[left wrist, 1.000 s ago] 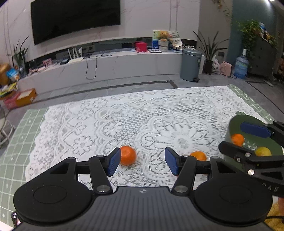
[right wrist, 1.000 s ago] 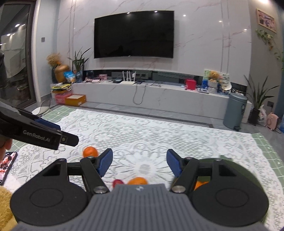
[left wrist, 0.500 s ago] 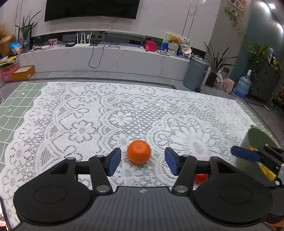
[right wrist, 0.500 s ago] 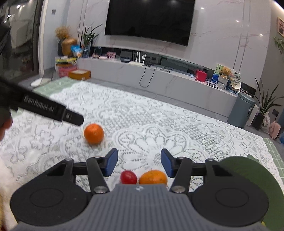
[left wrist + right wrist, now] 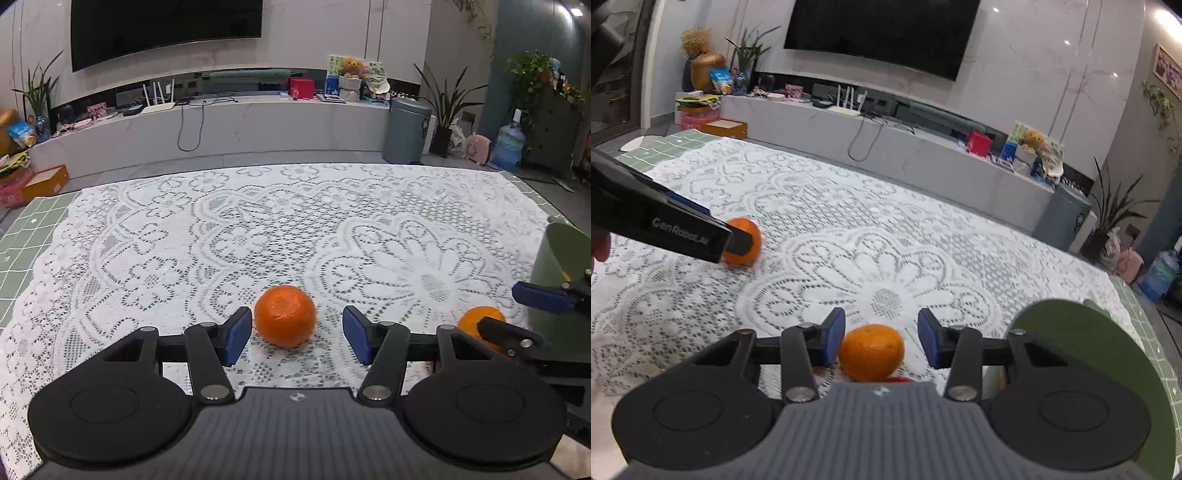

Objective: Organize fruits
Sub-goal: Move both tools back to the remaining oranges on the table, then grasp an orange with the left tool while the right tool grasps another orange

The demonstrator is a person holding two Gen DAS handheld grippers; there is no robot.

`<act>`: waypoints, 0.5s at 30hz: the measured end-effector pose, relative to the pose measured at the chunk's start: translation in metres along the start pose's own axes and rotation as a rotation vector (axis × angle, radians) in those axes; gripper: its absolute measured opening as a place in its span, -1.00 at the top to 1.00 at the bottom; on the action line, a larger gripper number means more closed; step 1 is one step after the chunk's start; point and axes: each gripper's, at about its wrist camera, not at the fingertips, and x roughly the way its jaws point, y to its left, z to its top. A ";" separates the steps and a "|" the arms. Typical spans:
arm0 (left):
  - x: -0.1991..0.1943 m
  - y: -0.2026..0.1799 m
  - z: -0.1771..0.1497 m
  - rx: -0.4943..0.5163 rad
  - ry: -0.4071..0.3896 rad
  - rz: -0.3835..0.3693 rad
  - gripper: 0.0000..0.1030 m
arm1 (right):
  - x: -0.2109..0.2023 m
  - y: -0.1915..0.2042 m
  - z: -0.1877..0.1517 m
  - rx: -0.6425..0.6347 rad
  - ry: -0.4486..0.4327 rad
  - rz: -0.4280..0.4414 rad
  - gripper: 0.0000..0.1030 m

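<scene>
Both grippers stand wide open, each framing an orange without touching it. Left gripper [image 5: 297, 334] sits low over the lace cloth [image 5: 258, 229], its blue pads [image 5: 238, 334] well apart, and an orange [image 5: 284, 315] lies on the cloth just ahead of the gap between them, nearer the left pad than the right. Neither pad meets the fruit; a sliver of cloth shows on each side. In the right wrist view the same gripper comes in from the left edge as a black bar whose tip overlaps that orange [image 5: 748, 240], so contact there cannot be judged.

Right gripper [image 5: 882, 341] is likewise spread, with a second orange [image 5: 871, 351] resting between its pads [image 5: 834, 338]. The left pad is just beside the fruit, perhaps brushing it; the right pad stands clear with cloth showing between. A small red fruit [image 5: 899, 379] peeks out under this orange, mostly hidden by the gripper body. From the left wrist view this orange [image 5: 476, 321] appears at the right, partly behind one black finger of the right gripper, with the other blue-tipped finger [image 5: 541, 297] beyond it.

A dark green plate [image 5: 1108, 354] lies at the right edge of the worktop, just beside the right gripper. Its contents are hidden by the gripper. Both oranges lie on the cloth, well apart from each other, towards the near edge of the worktop.
</scene>
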 end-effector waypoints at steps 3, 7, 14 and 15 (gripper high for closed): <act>0.005 0.000 -0.001 0.007 0.014 0.009 -0.29 | 0.004 -0.003 -0.002 0.000 0.019 -0.003 0.31; 0.010 0.000 -0.002 0.009 0.029 0.020 -0.29 | 0.003 0.000 -0.003 -0.015 0.016 0.000 0.30; 0.012 0.004 -0.001 -0.017 0.016 0.030 -0.29 | 0.003 0.012 -0.007 -0.119 0.011 -0.004 0.30; 0.013 0.004 -0.001 -0.015 0.018 0.031 -0.29 | 0.003 0.013 -0.007 -0.126 0.018 0.005 0.31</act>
